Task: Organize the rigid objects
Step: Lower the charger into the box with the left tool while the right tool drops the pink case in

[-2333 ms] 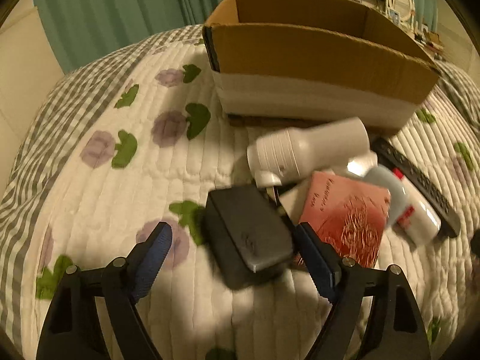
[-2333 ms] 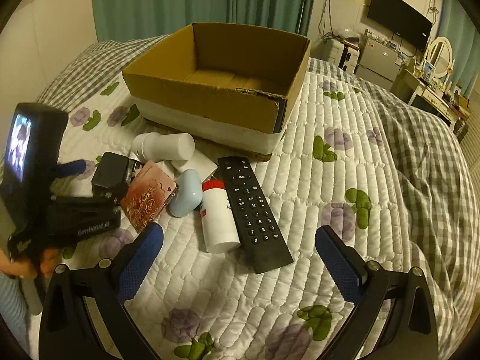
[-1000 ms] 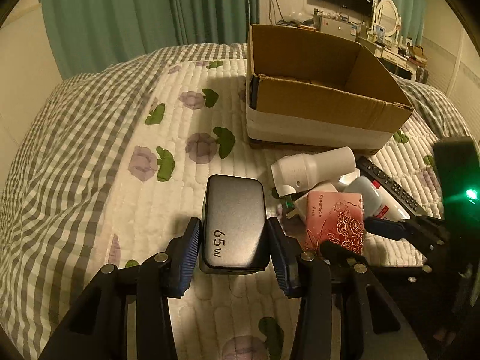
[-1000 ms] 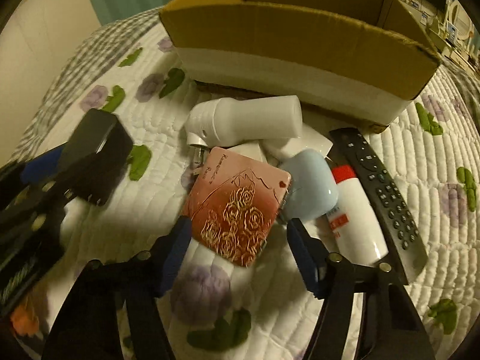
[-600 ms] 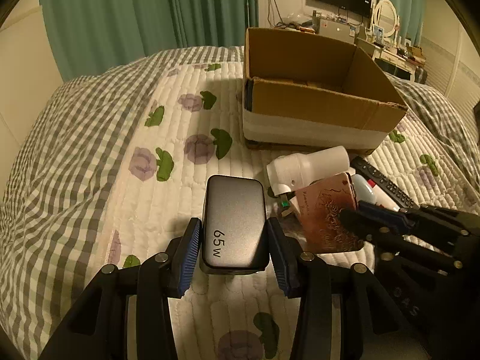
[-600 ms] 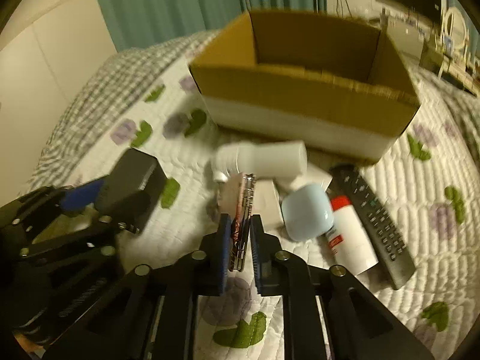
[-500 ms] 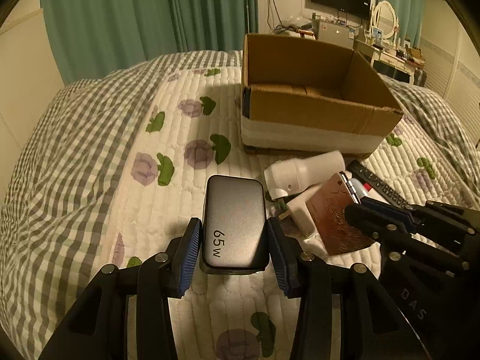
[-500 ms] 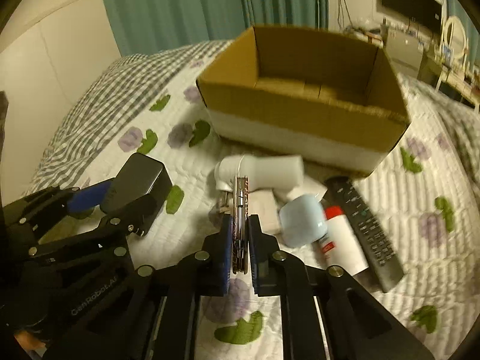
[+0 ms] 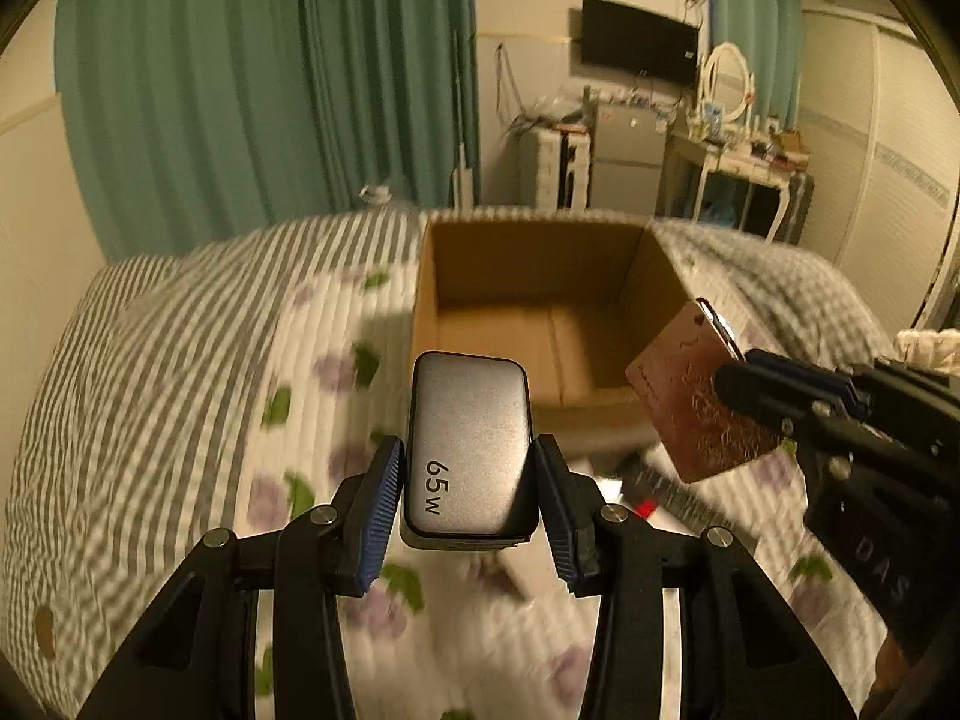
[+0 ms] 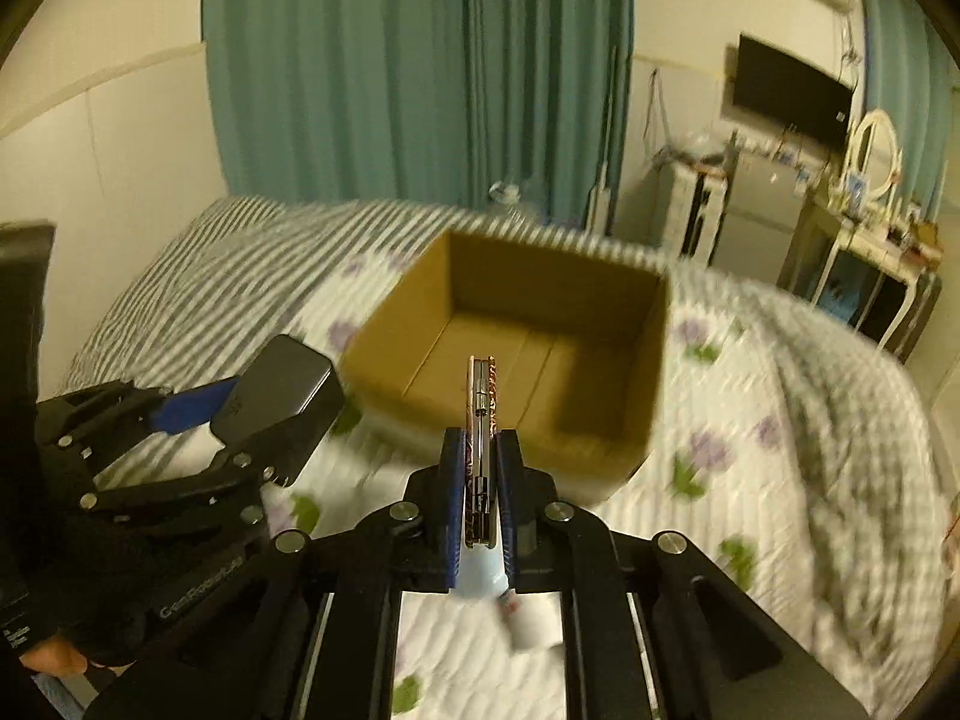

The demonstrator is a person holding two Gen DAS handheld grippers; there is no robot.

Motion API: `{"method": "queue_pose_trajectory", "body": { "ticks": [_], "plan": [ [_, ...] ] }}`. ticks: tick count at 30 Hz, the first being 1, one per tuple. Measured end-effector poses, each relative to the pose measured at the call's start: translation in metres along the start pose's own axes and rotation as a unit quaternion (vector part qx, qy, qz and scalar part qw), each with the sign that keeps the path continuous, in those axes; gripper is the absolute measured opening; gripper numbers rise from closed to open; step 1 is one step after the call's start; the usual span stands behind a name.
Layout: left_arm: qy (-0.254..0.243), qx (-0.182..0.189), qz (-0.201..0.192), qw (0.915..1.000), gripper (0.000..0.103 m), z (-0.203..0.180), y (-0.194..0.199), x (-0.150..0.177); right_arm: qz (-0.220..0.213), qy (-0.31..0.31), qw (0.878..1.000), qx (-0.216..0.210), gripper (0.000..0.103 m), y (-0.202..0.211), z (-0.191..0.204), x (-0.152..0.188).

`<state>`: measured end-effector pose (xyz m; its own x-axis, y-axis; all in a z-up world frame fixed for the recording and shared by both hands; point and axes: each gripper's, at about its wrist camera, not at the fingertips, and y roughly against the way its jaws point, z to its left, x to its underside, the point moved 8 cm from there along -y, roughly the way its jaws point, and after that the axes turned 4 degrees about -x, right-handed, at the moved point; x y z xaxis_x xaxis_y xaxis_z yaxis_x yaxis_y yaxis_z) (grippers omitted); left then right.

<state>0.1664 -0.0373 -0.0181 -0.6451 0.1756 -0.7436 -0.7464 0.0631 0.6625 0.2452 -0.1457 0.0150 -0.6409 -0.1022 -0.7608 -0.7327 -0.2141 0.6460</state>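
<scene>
My left gripper (image 9: 468,480) is shut on a dark grey charger block marked 65W (image 9: 468,450), held in the air just before the near wall of the open cardboard box (image 9: 540,276). My right gripper (image 10: 480,462) is shut on a thin pink rose-patterned case (image 10: 482,414), seen edge-on, above the box's near wall (image 10: 510,456). In the left wrist view the pink case (image 9: 684,402) hangs at the box's near right corner, held by the right gripper (image 9: 738,390). In the right wrist view the charger (image 10: 282,402) sits left of the box in the left gripper (image 10: 228,420). The box looks empty.
The box stands on a quilted bed (image 9: 180,420) with a grey checked blanket. Blurred items lie on the quilt below the grippers: a remote (image 9: 660,486), a pale blue object (image 10: 480,570) and a white bottle (image 10: 528,624). Green curtains (image 9: 270,90) and a desk (image 9: 738,168) stand behind.
Both grippers have risen and moved forward toward the box with their objects. The pile on the quilt has dropped low in both views, and the box's inside floor now shows.
</scene>
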Motion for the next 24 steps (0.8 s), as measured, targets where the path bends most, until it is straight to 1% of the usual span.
{"method": "queue_pose_trajectory", "body": {
  "ticks": [2, 4, 6, 9, 11, 14, 18, 20, 22, 23, 24],
  "plan": [
    [-0.003, 0.004, -0.01, 0.9999, 0.044, -0.005, -0.001, -0.015, -0.013, 0.003, 1.0, 0.012, 0.01, 0.003, -0.011, -0.019],
    [-0.006, 0.008, -0.015, 0.9998, 0.044, -0.011, -0.007, -0.03, -0.017, 0.0, 1.0, 0.02, 0.01, -0.004, -0.024, -0.035],
    [-0.008, 0.007, -0.017, 0.9998, 0.044, -0.014, -0.018, -0.041, -0.015, -0.005, 1.0, 0.025, 0.01, -0.015, -0.037, -0.044],
    [-0.012, 0.003, -0.013, 0.9998, 0.044, -0.018, -0.034, -0.047, -0.001, -0.012, 0.999, 0.032, 0.01, -0.044, -0.056, -0.049],
    [-0.013, 0.002, -0.005, 0.9999, 0.044, -0.02, -0.049, -0.047, 0.009, -0.015, 0.999, 0.033, 0.01, -0.06, -0.062, -0.047],
    [-0.016, 0.002, 0.005, 0.9999, 0.044, -0.023, -0.065, -0.043, 0.027, -0.024, 0.999, 0.028, 0.01, -0.088, -0.071, -0.035],
    [-0.02, 0.001, 0.016, 0.9997, 0.044, -0.029, -0.08, -0.036, 0.043, -0.033, 0.998, 0.021, 0.01, -0.108, -0.077, -0.017],
    [-0.021, -0.002, 0.019, 0.9996, 0.042, -0.032, -0.086, -0.035, 0.056, -0.038, 0.997, 0.025, 0.011, -0.115, -0.079, -0.011],
    [-0.018, 0.001, 0.03, 0.9994, 0.042, -0.035, -0.093, -0.034, 0.054, -0.041, 0.997, 0.039, 0.023, -0.115, -0.087, -0.009],
    [-0.017, 0.0, 0.03, 0.9994, 0.042, -0.036, -0.096, -0.035, 0.05, -0.045, 0.997, 0.04, 0.037, -0.112, -0.091, -0.01],
    [-0.02, -0.004, 0.028, 0.9994, 0.042, -0.038, -0.097, -0.035, 0.043, -0.05, 0.997, 0.036, 0.044, -0.108, -0.094, -0.012]
  ]
}}
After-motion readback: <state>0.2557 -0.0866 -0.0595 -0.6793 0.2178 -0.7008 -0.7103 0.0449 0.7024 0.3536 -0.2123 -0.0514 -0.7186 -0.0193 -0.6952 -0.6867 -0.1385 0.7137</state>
